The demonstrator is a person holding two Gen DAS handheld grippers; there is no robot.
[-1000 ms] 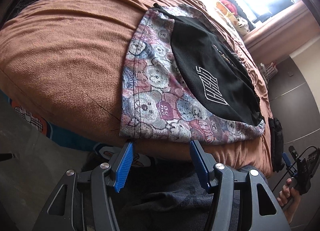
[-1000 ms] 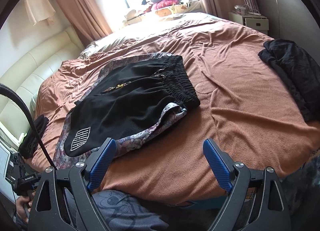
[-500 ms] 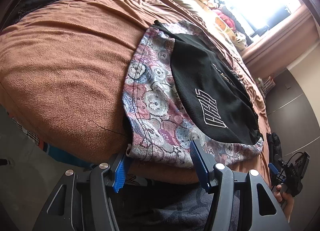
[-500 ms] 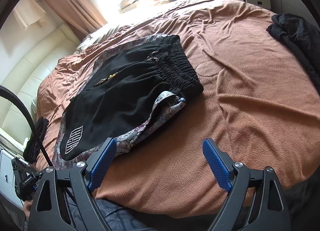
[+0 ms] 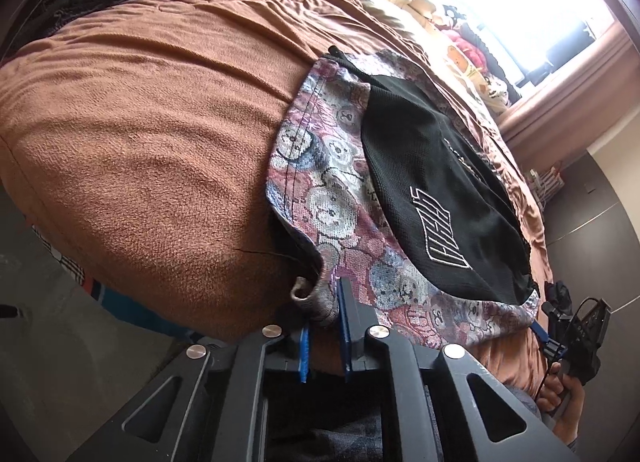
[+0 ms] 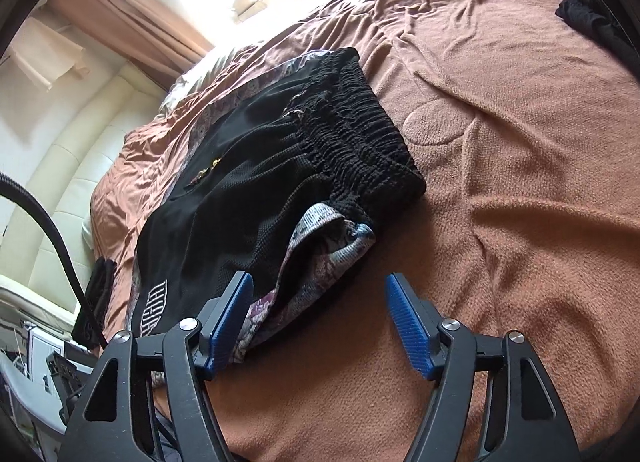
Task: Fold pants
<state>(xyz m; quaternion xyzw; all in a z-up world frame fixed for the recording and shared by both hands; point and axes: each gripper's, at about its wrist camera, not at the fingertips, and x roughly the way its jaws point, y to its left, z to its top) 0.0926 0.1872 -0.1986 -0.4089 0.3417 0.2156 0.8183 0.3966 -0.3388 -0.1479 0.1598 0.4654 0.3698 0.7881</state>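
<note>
While the pants (image 5: 400, 198) are lying flat near the bed's (image 5: 140, 142) front edge, the left gripper (image 5: 324, 326) is pinching their near corner — the bear-print hem (image 5: 316, 298) is bunching up between the two blue pads (image 5: 343, 326), which are standing almost together on the cloth. That corner is hanging close to the mattress edge, which is likely why it is being taken there: it is the easiest place to get a pad under the fabric. At the far right of this view the other hand (image 5: 556, 394) is carrying its tool beside the opposite corner.

In the right wrist view the pants (image 6: 256, 190) are stretching away with the black gathered waistband (image 6: 360, 134) on the far end and the patterned leg opening (image 6: 320, 246) nearer. The right gripper (image 6: 320, 326) is closing, yet its pads are not pressing anything — the left pad (image 6: 230, 322) is sitting against the patterned edge, the other (image 6: 408, 326) over bare blanket. It is probably lining up to grip that side so both corners can be lifted together for the fold.
</note>
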